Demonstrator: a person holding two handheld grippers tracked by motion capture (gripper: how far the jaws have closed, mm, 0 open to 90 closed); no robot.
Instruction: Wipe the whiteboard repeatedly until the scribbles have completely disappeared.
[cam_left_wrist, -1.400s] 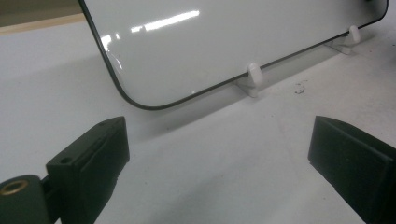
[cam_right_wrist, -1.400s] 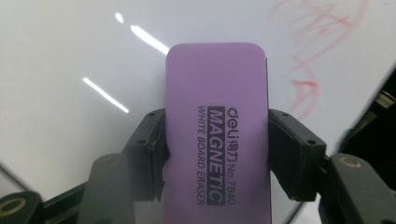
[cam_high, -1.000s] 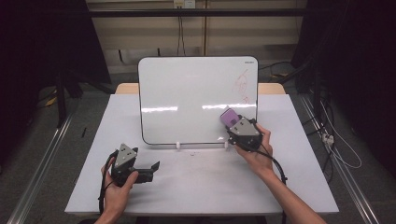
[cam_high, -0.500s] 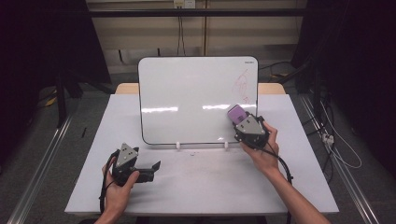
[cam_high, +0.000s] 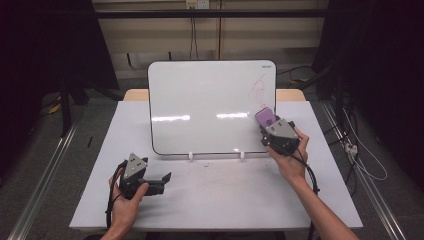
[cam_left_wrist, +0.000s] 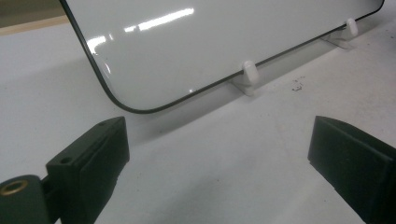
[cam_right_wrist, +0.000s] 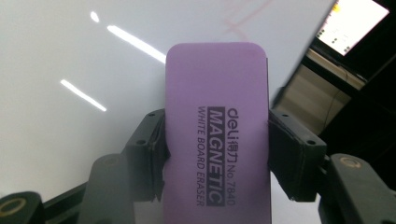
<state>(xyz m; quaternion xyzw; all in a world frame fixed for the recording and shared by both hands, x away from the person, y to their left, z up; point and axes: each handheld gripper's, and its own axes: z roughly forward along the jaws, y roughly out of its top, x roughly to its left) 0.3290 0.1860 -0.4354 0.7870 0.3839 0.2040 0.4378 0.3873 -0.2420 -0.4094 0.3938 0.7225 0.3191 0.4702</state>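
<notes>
A white whiteboard (cam_high: 210, 105) stands upright on two small white feet at the middle of the table, with red scribbles (cam_high: 258, 89) near its upper right corner. My right gripper (cam_high: 267, 122) is shut on a purple magnetic whiteboard eraser (cam_high: 264, 116) (cam_right_wrist: 219, 121), held up in front of the board's right edge, below the scribbles. In the right gripper view both black jaws press the eraser's sides. My left gripper (cam_high: 162, 179) rests low on the table at the front left, open, with bare tabletop between its jaws (cam_left_wrist: 219, 172).
The white table (cam_high: 215, 195) has a wooden strip along its far edge. The board's plastic feet (cam_left_wrist: 247, 77) stand just ahead of the left gripper. Cables trail from both grippers. Dark curtains and floor cables surround the table.
My right gripper has carried the eraser a little to the right and slightly up along the board's right side. The left gripper has stayed where it was.
</notes>
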